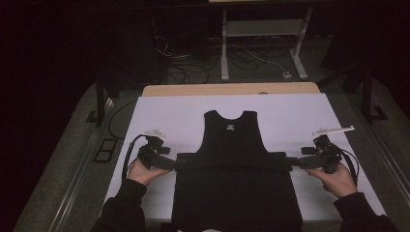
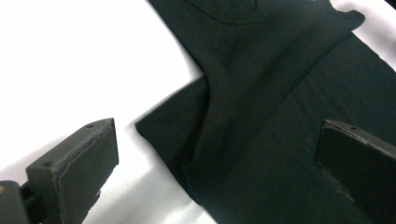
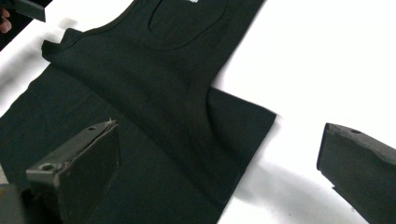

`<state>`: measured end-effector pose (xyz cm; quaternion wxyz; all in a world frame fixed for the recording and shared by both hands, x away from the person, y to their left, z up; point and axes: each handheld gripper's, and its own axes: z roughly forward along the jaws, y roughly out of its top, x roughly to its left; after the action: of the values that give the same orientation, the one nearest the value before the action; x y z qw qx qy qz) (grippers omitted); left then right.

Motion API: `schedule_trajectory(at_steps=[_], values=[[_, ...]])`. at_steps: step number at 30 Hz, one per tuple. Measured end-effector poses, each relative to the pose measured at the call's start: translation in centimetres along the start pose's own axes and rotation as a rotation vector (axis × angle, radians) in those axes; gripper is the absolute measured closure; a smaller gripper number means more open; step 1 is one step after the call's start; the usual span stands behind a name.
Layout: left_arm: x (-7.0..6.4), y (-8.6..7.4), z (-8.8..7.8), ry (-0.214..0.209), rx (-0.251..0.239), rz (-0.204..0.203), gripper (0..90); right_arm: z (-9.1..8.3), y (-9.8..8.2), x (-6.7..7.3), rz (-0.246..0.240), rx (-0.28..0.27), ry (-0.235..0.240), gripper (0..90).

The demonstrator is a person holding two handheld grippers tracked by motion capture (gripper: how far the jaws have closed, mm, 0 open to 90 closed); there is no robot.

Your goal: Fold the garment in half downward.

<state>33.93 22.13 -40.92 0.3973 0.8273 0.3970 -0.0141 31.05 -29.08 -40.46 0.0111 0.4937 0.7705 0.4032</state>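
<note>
A black sleeveless top (image 1: 234,145) lies flat on the white sheet (image 1: 290,111), neck away from me, with a fold across its middle. My left gripper (image 1: 173,162) sits at the left end of that fold and my right gripper (image 1: 296,162) at the right end. In the left gripper view the jaws stand wide apart, and my left gripper (image 2: 215,154) has the top's corner (image 2: 173,121) lying loose on the sheet between them. In the right gripper view my right gripper (image 3: 219,158) is just as wide, with the top's other corner (image 3: 247,116) below it, unpinched.
The sheet covers a wooden table (image 1: 232,89) whose far edge shows beyond it. The lower hem of the top hangs at the near table edge. A white desk frame (image 1: 263,29) and cables (image 1: 183,72) lie on the dark floor behind.
</note>
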Motion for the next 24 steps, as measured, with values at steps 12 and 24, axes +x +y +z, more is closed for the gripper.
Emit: schedule_trajectory(at_steps=[12,24], values=[[-0.2,1.3,-0.7,0.023,-0.002,0.037,0.0,-0.4,1.0,-0.3,-0.012,-0.015,-0.015,0.0],[-0.2,3.1,-1.5,0.004,-0.014,0.052,0.0,-1.0,2.1,-0.8,-0.014,-0.032,-0.014,0.0]])
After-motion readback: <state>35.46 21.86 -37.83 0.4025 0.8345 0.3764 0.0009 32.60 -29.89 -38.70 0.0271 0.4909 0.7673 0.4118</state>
